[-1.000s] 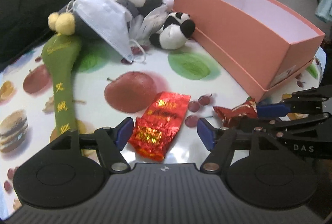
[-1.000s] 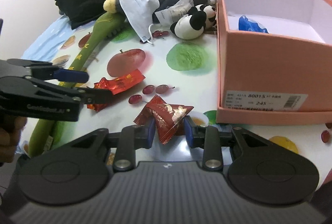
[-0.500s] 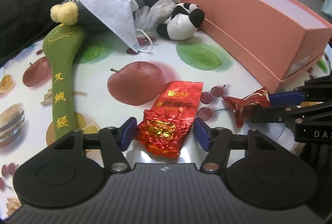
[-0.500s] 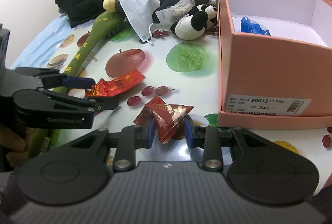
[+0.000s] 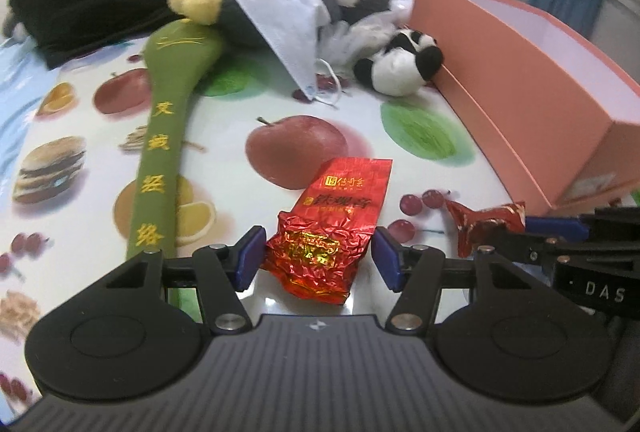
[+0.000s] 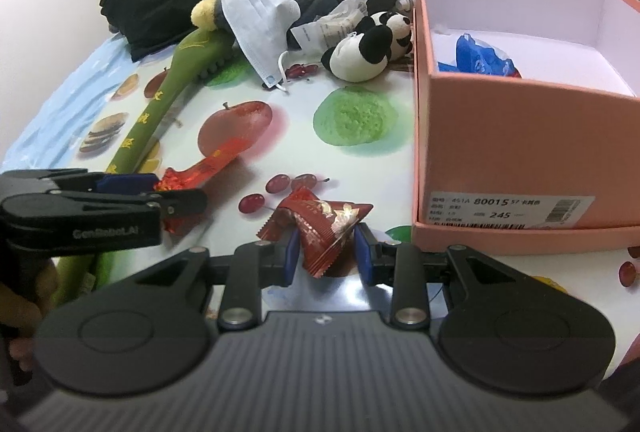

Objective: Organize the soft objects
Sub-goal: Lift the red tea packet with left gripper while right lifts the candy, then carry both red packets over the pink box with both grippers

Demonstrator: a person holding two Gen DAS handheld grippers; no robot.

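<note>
On the fruit-print table [image 5: 92, 120], a long green plush stick [image 5: 160, 168] lies at far left. The left gripper [image 5: 318, 258], spread, straddles the crumpled end of a red foil tea packet [image 5: 332, 228] without squeezing it. To its right, the right gripper [image 6: 326, 252] pinches a dark red candy wrapper [image 6: 324, 228] just beside the pink box [image 6: 520, 152].

red packet [image 5: 326, 232], pink box [image 6: 520, 136] — fruit-print cloth [image 5: 92, 136]
</note>
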